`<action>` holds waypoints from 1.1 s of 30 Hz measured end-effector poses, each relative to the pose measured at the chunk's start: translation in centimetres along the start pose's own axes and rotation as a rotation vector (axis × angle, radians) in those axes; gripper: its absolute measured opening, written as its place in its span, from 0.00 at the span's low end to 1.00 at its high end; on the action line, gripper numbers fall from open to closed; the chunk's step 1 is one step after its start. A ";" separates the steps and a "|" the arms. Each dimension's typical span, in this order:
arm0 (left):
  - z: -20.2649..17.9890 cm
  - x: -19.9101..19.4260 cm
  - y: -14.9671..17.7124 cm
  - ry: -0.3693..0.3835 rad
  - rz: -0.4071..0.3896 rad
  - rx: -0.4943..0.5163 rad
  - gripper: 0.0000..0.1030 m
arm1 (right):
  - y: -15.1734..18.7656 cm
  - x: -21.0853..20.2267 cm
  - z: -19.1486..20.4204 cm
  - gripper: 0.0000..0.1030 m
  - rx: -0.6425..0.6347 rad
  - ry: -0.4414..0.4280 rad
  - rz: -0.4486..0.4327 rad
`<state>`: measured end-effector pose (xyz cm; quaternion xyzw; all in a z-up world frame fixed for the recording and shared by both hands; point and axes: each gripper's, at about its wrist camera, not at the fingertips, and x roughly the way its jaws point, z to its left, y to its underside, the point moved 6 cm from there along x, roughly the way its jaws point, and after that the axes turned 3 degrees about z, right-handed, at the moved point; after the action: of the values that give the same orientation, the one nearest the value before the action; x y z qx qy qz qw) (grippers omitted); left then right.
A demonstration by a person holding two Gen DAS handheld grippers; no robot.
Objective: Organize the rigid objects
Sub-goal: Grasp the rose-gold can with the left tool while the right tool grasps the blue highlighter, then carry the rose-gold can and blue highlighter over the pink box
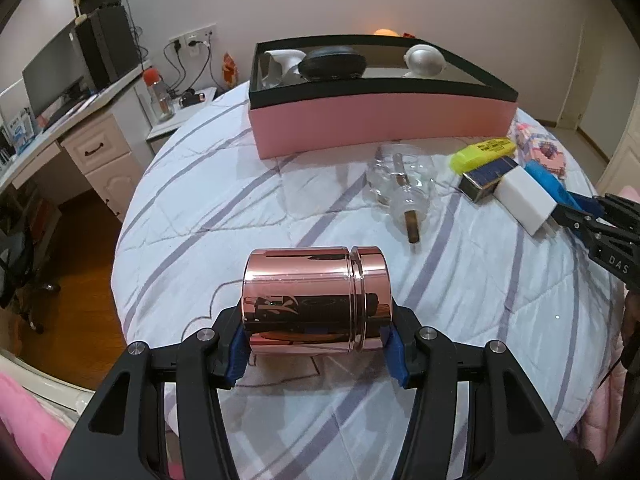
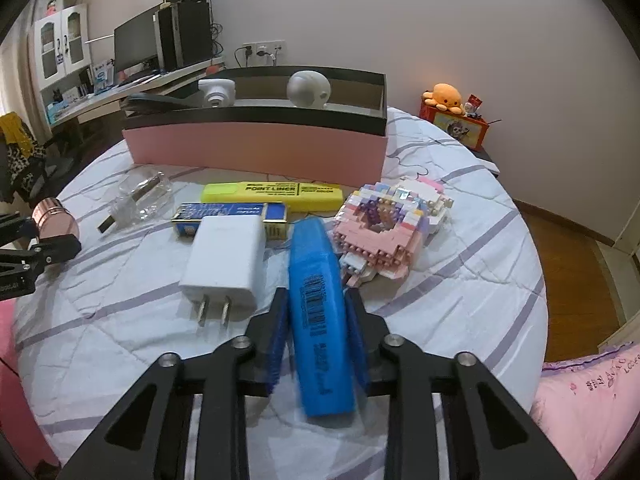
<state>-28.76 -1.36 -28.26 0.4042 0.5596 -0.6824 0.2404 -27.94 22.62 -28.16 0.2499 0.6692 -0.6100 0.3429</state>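
Observation:
A shiny rose-gold canister [image 1: 312, 300] lies on its side just above the striped quilt, and my left gripper [image 1: 316, 344] is shut on it, its blue pads pressing both ends. The same canister [image 2: 54, 220] shows at the left edge of the right wrist view. My right gripper [image 2: 318, 320] is shut on a blue highlighter [image 2: 316, 300], gripping its sides as it lies on the quilt. From the left wrist view, the right gripper [image 1: 580, 212] sits at the far right. A pink box [image 1: 380, 120] with a black rim stands at the back and holds a white camera, a black case and a white round object.
On the quilt lie a clear glass bottle [image 2: 144, 196], a yellow highlighter [image 2: 272, 196], a white plug charger [image 2: 224, 264], a small blue-and-gold box [image 2: 232, 216] and a pastel brick model [image 2: 392, 224]. A desk with a monitor stands left; wood floor surrounds the bed.

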 end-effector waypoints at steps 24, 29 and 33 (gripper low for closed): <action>-2.3 -5.1 -1.9 0.042 -0.118 0.038 0.53 | -2.0 -4.2 0.5 0.26 0.056 -0.111 -0.094; -2.1 -6.4 -3.3 0.011 -0.154 0.051 0.53 | -3.0 -5.1 0.5 0.26 0.043 -0.113 -0.114; -1.7 -7.2 -5.0 -0.018 -0.183 0.057 0.53 | -4.3 -5.9 0.4 0.26 0.030 -0.112 -0.141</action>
<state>-28.14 0.68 -19.58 0.3520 0.5725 -0.7206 0.1707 -27.37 22.15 -20.90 0.1725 0.6555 -0.6559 0.3322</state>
